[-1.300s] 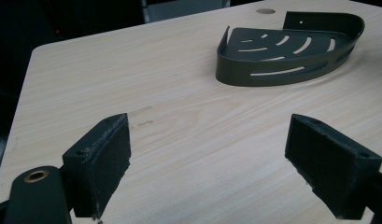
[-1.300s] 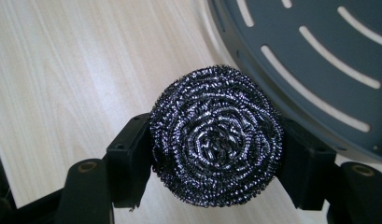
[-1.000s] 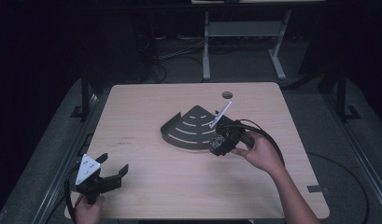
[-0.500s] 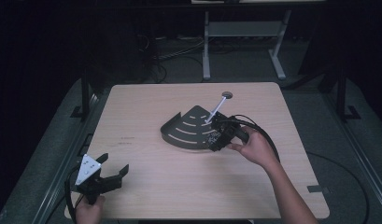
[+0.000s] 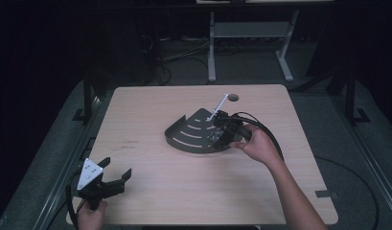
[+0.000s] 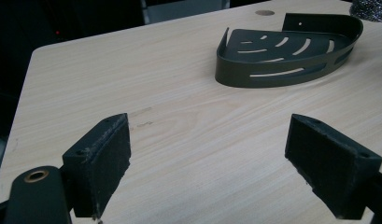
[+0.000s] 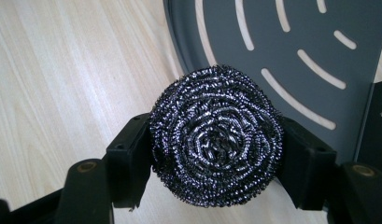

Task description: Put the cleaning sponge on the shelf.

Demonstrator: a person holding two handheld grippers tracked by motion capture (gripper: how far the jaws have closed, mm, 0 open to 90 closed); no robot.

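A dark slotted corner caddy (image 5: pixel 191 134) lies flat in the middle of the wooden table (image 5: pixel 184 191). My right gripper (image 5: pixel 218 136) hovers over the caddy's right edge, shut on a round steel-wool scourer (image 7: pixel 216 135). In the right gripper view the scourer is squeezed between both jaws, above the curved rim of the caddy (image 7: pixel 291 28). My left gripper (image 5: pixel 116 168) rests near the table's front left corner, open with nothing between its jaws. In the left gripper view my left gripper (image 6: pixel 209 140) faces the caddy (image 6: pixel 282 60) from well short of it.
A round cable hole (image 5: pixel 232 97) sits in the table's far edge behind the caddy. The right gripper's black cable (image 5: pixel 265 132) loops over the table beside the hand. A white desk frame (image 5: pixel 251 33) stands on the floor beyond the table.
My right gripper has moved slightly left and away from the person with the scourer, further over the caddy's edge. The left gripper has stayed still.
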